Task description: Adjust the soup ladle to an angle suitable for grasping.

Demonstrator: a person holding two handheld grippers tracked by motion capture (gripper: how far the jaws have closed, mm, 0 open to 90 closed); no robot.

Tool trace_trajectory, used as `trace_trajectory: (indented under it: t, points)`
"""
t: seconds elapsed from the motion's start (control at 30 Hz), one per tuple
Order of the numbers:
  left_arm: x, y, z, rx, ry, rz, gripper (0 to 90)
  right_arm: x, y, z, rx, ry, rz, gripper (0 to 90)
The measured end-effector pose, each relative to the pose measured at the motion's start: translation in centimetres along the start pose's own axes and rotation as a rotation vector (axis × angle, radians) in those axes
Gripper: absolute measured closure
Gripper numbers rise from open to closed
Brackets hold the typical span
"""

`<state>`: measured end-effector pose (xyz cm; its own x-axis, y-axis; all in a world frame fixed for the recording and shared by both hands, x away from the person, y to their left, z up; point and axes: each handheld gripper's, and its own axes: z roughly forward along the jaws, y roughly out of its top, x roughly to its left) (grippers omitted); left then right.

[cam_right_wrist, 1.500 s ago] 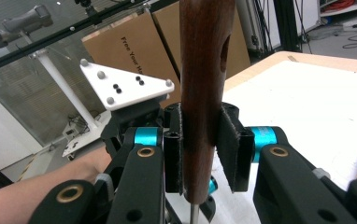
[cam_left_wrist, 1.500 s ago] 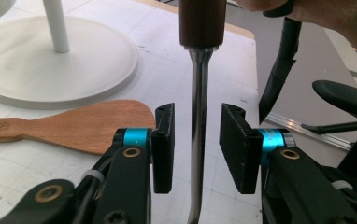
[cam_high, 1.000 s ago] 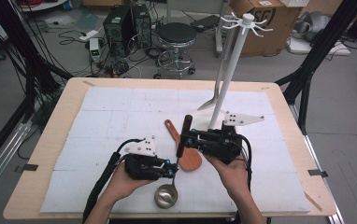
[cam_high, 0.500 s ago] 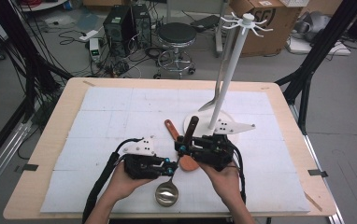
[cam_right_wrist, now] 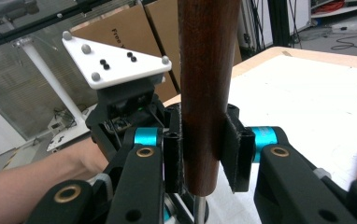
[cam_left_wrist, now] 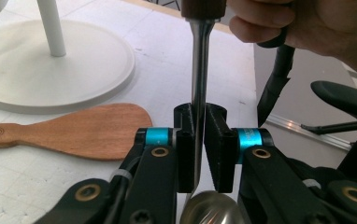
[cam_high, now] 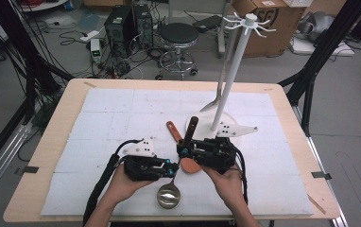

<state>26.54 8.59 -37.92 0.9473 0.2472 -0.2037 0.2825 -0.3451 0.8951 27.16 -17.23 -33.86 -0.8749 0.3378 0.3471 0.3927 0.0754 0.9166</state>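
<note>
1. While pinching the ladle (cam_high: pixel 174 182) by its steel shank, left gripper (cam_left_wrist: pixel 200 144) pressed tight, bowl just behind.
2. Right gripper (cam_right_wrist: pixel 203 154) clamped on the ladle's dark wooden handle (cam_right_wrist: pixel 207 88).
3. Wooden spatula (cam_left_wrist: pixel 74 130) just left of the left gripper.
</note>
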Motion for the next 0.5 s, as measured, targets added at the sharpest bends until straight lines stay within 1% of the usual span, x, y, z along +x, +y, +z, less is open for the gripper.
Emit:
trace_trajectory:
  t: [0.1,0.17,0.27,0.5]
  points:
    - [0.1,0.0,-0.4,-0.006,0.009,-0.007,74.0,-0.2,0.2,-0.1,-0.001,-0.003,-0.006,72.8]
    - [0.0,0.0,-0.5,-0.009,0.015,-0.001,70.3,-0.3,0.3,-0.2,0.001,-0.005,-0.007,72.8]
    - [0.0,0.0,-0.7,-0.017,0.022,0.0,68.0,-0.4,0.6,-0.4,0.001,-0.004,-0.011,72.8]
    - [0.0,-0.1,-1.1,-0.012,0.041,0.005,64.9,-0.5,1.4,-1.0,-0.005,-0.001,-0.022,72.9]
